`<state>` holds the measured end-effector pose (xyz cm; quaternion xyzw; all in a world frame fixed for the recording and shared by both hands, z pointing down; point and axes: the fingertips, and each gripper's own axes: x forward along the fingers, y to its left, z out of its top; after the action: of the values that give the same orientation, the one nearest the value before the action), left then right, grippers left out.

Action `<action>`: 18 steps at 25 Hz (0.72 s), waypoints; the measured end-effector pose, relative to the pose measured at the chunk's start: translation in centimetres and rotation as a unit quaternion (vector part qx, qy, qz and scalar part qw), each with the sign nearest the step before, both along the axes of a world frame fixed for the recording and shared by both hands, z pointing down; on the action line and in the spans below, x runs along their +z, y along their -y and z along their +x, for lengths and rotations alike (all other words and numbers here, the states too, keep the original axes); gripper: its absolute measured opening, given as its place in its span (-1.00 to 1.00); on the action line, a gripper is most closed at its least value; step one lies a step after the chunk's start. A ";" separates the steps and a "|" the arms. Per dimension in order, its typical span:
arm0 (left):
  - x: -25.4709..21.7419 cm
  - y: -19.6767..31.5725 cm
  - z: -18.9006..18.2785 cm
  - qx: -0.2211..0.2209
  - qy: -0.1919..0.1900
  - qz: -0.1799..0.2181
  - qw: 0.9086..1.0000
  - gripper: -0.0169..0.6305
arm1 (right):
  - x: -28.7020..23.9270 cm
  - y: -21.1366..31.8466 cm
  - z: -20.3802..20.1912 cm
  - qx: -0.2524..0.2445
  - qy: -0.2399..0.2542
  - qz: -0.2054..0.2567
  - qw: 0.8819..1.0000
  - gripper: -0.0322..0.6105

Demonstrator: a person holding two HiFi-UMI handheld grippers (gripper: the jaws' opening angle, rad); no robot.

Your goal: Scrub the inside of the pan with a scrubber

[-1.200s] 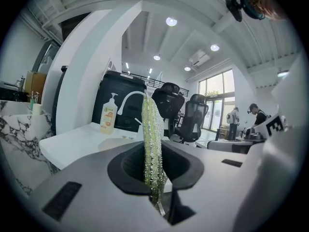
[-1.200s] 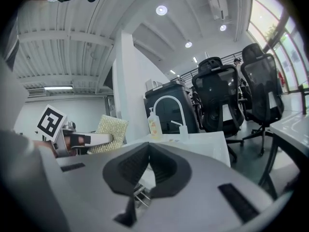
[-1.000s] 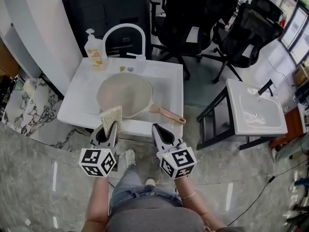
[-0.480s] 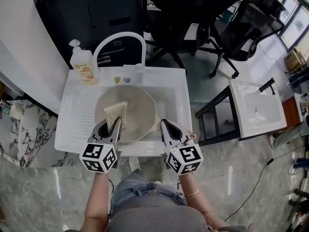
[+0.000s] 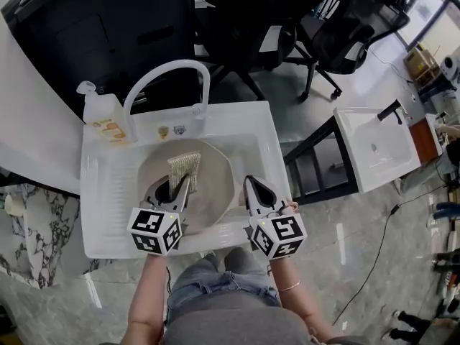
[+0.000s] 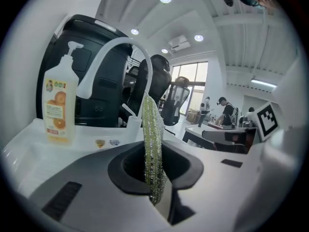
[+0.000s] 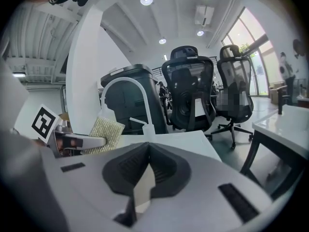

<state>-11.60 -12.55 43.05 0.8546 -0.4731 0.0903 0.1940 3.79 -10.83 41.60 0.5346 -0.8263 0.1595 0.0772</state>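
- Head view: white sink holds a beige pan in its basin. Can't see anything lying in the pan.
- L gripper is over the pan's near-left part, clamped on a scrubber that sticks out over the pan's middle. Can't tell if it touches the pan.
- R gripper is at the pan's right rim, jaws pointing at the basin.
- Pump soap bottle stands on the sink's back-left corner, beside the arched faucet.
- L gripper view: jaws pinch the scrubber edge-on and it stands upright btw them. Bottle w/ orange label at left.
- R gripper view: jaw tips together, nothing gripped. Only a pale surface shows through the slit below. Scrubber shows at left, office chairs behind.
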 end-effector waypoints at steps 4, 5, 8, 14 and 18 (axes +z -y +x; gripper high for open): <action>1.7 0.7 1.6 0.033 0.006 -0.021 0.999 -0.75 | 1.0 0.1 1.0 0.016 -0.005 -0.016 1.000 -0.87; 2.2 0.7 1.9 0.038 0.007 -0.029 0.999 -0.75 | 1.3 0.2 1.3 0.019 -0.004 -0.021 1.000 -0.87; 4.1 0.4 3.1 0.066 0.021 -0.053 0.996 -0.75 | 2.0 0.7 2.1 0.031 0.001 -0.029 0.999 -0.87; 6.9 -1.2 6.2 0.171 0.066 -0.077 0.980 -0.75 | 3.3 1.7 3.3 0.045 0.011 -0.047 0.998 -0.87; 8.7 -1.2 7.5 0.206 0.072 -0.103 0.971 -0.75 | 4.1 2.2 3.9 0.050 0.014 -0.056 0.997 -0.87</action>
<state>-4.09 -11.35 51.74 0.9002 -0.2882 0.2379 0.2236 7.67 -13.02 45.72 0.5681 -0.7892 0.2167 0.0871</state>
